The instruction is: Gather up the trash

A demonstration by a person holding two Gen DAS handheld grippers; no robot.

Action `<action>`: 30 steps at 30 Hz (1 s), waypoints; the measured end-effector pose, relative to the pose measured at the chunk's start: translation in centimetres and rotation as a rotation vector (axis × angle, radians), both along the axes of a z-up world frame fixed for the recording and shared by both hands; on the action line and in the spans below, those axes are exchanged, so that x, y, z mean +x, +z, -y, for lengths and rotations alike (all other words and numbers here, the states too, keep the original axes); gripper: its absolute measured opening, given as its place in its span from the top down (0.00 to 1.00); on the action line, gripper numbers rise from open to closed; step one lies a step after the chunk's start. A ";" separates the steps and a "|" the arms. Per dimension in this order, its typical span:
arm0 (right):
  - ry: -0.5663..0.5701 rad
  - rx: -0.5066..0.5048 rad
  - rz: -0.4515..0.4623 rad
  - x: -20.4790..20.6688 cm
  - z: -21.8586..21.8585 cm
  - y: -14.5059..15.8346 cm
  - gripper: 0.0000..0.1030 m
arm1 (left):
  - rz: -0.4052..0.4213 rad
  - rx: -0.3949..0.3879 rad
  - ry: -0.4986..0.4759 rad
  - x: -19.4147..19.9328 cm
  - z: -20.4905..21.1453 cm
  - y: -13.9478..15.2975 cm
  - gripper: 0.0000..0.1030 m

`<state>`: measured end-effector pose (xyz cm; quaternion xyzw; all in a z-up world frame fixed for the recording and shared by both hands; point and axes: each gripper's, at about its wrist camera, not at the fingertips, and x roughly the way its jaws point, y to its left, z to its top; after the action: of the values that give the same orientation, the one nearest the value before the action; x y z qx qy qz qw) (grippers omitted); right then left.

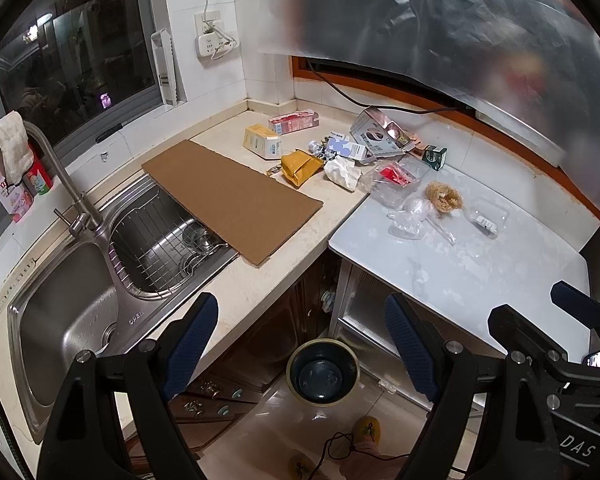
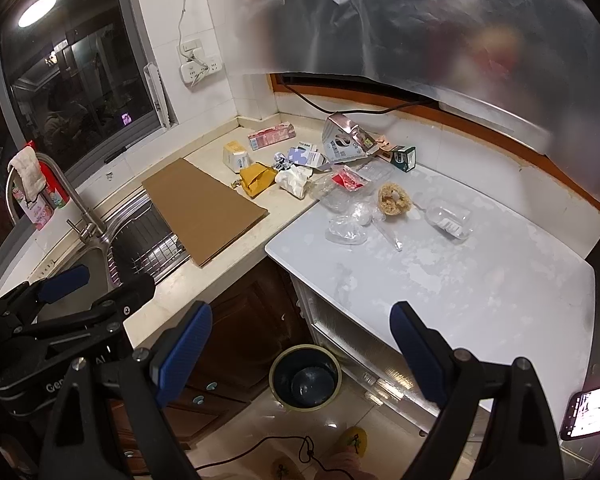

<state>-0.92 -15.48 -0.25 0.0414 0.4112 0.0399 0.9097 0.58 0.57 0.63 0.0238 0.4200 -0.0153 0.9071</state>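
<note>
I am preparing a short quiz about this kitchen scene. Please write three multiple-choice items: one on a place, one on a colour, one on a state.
1. Where does the bin stand?
A. on the floor
B. in the sink
C. on the counter

2. What colour is the crumpled bag beside the cardboard sheet?
A. blue
B. yellow
C. black

3. How is the left hand-held gripper?
A. open and empty
B. shut on a box
C. shut on a tissue

Answers:
1 A, the bin stands on floor tiles below the counter.
2 B, the crumpled bag is mustard yellow.
3 A, the left hand-held gripper has its jaws apart with nothing between them.
</note>
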 end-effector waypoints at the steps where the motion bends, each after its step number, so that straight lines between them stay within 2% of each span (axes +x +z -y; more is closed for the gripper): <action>1: 0.001 0.002 0.000 0.0 -0.1 -0.1 0.11 | 0.001 0.000 0.001 0.0 0.0 0.1 0.19; 13: 0.015 0.027 -0.006 0.6 0.5 -0.4 0.11 | -0.010 0.000 -0.004 -0.1 -0.4 -0.4 0.19; 19: 0.020 0.050 -0.007 1.5 1.8 -0.5 0.11 | -0.029 -0.025 -0.025 0.8 0.2 -0.7 0.19; 25: 0.025 0.074 -0.014 2.8 3.5 -0.6 0.11 | -0.072 -0.025 -0.062 2.4 2.1 -0.9 0.19; 30: 0.006 0.129 -0.028 4.6 6.8 -0.8 0.11 | -0.111 -0.047 -0.112 4.5 4.3 -1.3 0.19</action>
<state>3.69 -22.26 -1.02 0.0994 0.4208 0.0686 0.8991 5.05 -3.73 -0.66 0.0249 0.4672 -0.0771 0.8804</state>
